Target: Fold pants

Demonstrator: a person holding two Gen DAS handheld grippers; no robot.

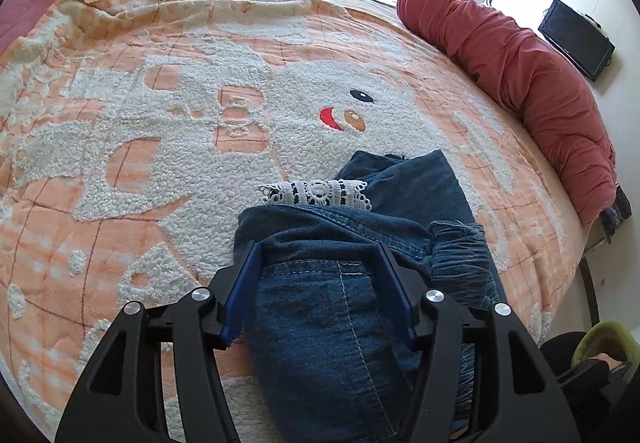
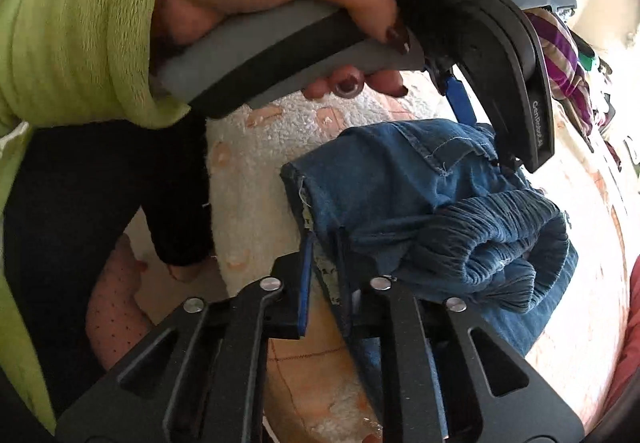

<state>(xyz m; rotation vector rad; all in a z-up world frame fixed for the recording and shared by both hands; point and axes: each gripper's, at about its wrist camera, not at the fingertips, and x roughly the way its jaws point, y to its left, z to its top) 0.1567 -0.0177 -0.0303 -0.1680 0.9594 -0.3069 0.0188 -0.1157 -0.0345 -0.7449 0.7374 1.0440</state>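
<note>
One orange-and-white blanket (image 1: pixel 160 123) covers the bed, with one rolled red quilt (image 1: pixel 520 83) along its far right edge. One pair of blue denim pants (image 1: pixel 340 323) lies on the blanket, folded into a thick bundle; in the left wrist view its long axis runs away from the camera, one lace-trimmed cuff (image 1: pixel 316 193) pointing toward the embroidered face. The left gripper (image 1: pixel 320 271) stands wide, its fingers straddling the bundle. The right gripper (image 2: pixel 324 263) pinches a fold of denim at the bundle's edge.
</note>
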